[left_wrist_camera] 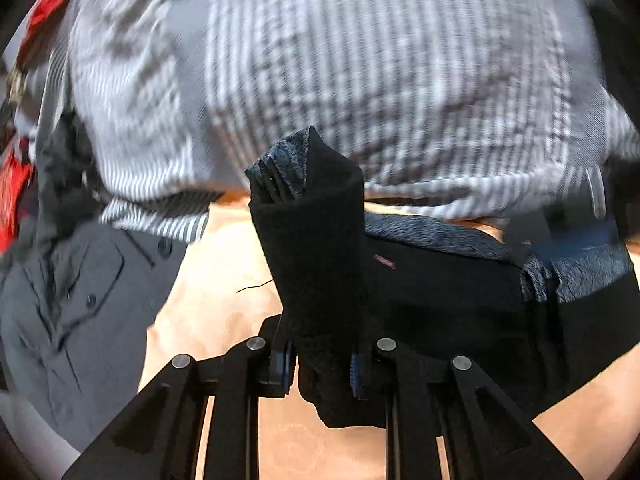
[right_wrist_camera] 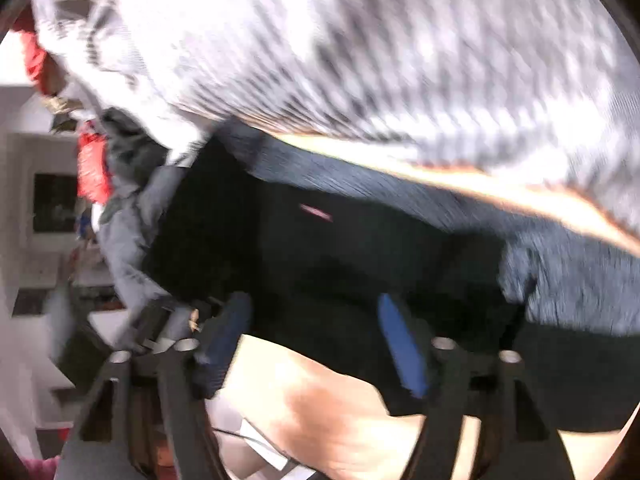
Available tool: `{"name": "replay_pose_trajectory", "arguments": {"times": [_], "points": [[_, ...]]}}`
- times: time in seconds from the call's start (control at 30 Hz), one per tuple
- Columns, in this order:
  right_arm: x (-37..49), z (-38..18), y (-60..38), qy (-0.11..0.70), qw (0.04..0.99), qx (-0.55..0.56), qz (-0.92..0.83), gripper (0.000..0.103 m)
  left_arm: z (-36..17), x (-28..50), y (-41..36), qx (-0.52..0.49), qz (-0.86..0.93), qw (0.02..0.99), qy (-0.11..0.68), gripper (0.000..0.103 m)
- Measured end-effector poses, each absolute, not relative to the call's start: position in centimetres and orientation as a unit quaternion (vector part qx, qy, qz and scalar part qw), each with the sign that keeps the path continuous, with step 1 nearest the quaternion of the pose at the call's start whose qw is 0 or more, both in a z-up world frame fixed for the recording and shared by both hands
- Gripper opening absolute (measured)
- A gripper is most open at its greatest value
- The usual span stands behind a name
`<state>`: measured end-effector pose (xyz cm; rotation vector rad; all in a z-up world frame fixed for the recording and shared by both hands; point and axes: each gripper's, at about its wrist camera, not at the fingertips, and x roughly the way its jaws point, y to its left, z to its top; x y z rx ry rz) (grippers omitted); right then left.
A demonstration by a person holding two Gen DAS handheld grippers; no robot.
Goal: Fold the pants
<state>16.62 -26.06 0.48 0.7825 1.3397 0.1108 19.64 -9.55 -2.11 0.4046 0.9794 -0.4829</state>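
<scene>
The black pants [left_wrist_camera: 440, 300] with a grey-blue inner lining lie across a tan surface [left_wrist_camera: 224, 280]. My left gripper [left_wrist_camera: 322, 368] is shut on a bunched fold of the pants' black waistband, which stands up between the fingers. In the right wrist view the pants [right_wrist_camera: 320, 248] stretch across the middle, blurred by motion. My right gripper [right_wrist_camera: 316, 344] has its blue-padded fingers [right_wrist_camera: 400, 344] spread wide, with the black fabric lying over the gap between them. The left gripper's body shows at the left of the right wrist view [right_wrist_camera: 160, 320].
A grey-and-white plaid garment [left_wrist_camera: 340, 60] is heaped behind the pants. A grey buttoned garment [left_wrist_camera: 80, 300] lies at the left, with red fabric [left_wrist_camera: 16, 184] beyond it. White furniture [right_wrist_camera: 36, 200] shows at the far left in the right wrist view.
</scene>
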Motion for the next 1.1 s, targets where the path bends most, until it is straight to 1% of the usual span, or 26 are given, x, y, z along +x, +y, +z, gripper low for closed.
{"name": "replay_pose_trajectory", "arguments": {"times": [0.1,0.17,0.27,0.37,0.4,0.43,0.47,0.5,0.53,0.57,0.7,0.83,1.1], "points": [[20.6,2.4,-24.5,0.605,0.711,0.347,0.092,0.081,-1.7,19.3,-10.0,0.202,-0.237,0.836,0.451,0.021],[23.1,2.6,-23.4,0.615,0.706,0.333,0.112,0.081,-1.3,19.3,-9.8,0.202,-0.238,0.837,0.449,0.021],[27.0,1.8,-20.8,0.652,0.681,0.301,0.142,0.081,-1.2,19.3,-9.9,0.206,-0.24,0.838,0.446,0.021],[29.1,-0.1,-18.4,0.688,0.654,0.275,0.152,0.081,-0.9,19.1,-9.9,0.206,-0.244,0.837,0.444,0.021],[29.5,-0.7,-17.7,0.7,0.646,0.264,0.152,0.079,-0.9,19.1,-9.9,0.206,-0.246,0.837,0.444,0.021],[29.7,-1.3,-17.1,0.708,0.64,0.257,0.152,0.061,-0.9,19.0,-9.8,0.206,-0.247,0.837,0.443,0.021],[29.9,-1.8,-16.6,0.717,0.633,0.251,0.149,0.033,-1.0,19.1,-9.7,0.206,-0.247,0.834,0.449,0.021],[29.8,-2.2,-16.3,0.725,0.629,0.245,0.136,0.025,-1.0,19.1,-9.6,0.203,-0.248,0.833,0.451,0.021],[29.7,-2.3,-16.3,0.725,0.632,0.243,0.13,0.019,-0.9,19.1,-9.5,0.2,-0.251,0.833,0.45,0.021],[29.3,-2.1,-16.4,0.72,0.637,0.244,0.128,0.017,-0.5,19.0,-9.5,0.198,-0.258,0.833,0.447,0.021],[27.0,0.4,-17.2,0.684,0.684,0.216,0.132,0.016,1.0,17.6,-10.4,0.199,-0.289,0.829,0.436,0.021],[24.7,2.5,-20.1,0.659,0.704,0.236,0.119,0.015,2.8,15.3,-12.3,0.201,-0.324,0.822,0.424,0.021],[16.1,7.1,-27.1,0.604,0.746,0.271,0.072,0.015,6.1,8.6,-18.1,0.231,-0.397,0.798,0.39,0.021]]}}
